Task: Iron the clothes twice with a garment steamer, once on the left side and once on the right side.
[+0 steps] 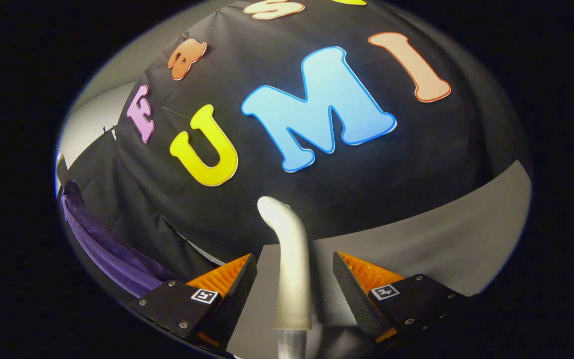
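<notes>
Steamer handle point(292, 269) stands between my tool's point(294, 279) spread fingers, neither touching. I'd centre, then close squarely. Purple garment point(107, 254), probably, hangs well aside.

legible text: none | fingers point(247, 281): small square marker tags, coded pattern, not readable as text
</notes>
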